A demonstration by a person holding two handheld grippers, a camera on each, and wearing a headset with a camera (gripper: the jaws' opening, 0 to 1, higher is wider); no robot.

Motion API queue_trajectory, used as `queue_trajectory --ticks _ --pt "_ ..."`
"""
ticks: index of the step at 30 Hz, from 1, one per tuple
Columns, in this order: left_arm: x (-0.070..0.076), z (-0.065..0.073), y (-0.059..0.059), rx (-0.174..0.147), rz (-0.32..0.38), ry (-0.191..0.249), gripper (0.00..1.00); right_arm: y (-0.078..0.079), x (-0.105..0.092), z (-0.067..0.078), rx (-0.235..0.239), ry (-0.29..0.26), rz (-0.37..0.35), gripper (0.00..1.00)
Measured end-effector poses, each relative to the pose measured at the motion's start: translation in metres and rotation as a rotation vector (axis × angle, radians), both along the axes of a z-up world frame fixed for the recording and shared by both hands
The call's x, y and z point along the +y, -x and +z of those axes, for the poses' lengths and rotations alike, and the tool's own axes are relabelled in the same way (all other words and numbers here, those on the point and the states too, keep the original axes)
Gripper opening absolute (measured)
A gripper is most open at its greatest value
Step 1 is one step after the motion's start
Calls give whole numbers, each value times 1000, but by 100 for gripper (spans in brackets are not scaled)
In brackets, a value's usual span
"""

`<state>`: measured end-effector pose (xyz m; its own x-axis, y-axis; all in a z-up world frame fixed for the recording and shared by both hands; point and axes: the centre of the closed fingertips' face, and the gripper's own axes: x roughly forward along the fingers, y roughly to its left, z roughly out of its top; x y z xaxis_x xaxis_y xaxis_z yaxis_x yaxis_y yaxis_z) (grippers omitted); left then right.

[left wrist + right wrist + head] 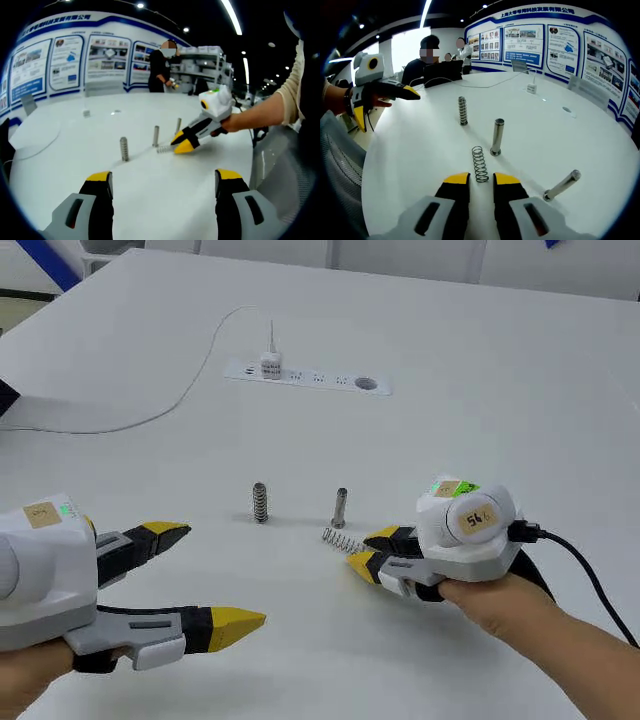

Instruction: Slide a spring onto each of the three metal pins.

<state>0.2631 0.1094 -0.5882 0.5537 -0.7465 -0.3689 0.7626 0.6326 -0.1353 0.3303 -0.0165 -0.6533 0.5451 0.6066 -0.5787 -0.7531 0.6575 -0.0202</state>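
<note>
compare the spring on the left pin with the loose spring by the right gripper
Pose: the spring on the pin stands upright, coiled around its pin; the loose spring lies flat on the table with nothing through it.
Place: the loose spring lies at the right gripper tips; the spring on the pin stands apart, further off.
Both are similar small metal coils.

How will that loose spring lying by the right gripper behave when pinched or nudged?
Probably light and squashy: the spring is a thin open wire coil, so it may flex or buckle in the fingers. It lies on its side on the smooth table, so a nudge could roll or skid it.
</note>
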Motion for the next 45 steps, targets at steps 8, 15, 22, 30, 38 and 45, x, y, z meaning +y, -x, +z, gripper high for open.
queue_trajectory --ticks 8,15,22,30,38,45 --pt "1 2 -1 -2 1 0 85 -2 2 -2 7 -12 -6 17" --pt "3 0 0 2 5 -3 85 -3 4 -3 6 -7 -4 15" --pt "3 -3 0 8 3 -4 85 -2 3 -3 -4 10 2 12" --pt "2 -6 1 14 -9 -16 84 0 1 2 -3 9 14 12" --pt "-8 -12 1 21 -62 -40 81 14 0 5 12 26 69 11" --pt "-26 -16 -1 17 -124 -58 77 28 -4 13 31 25 119 11"
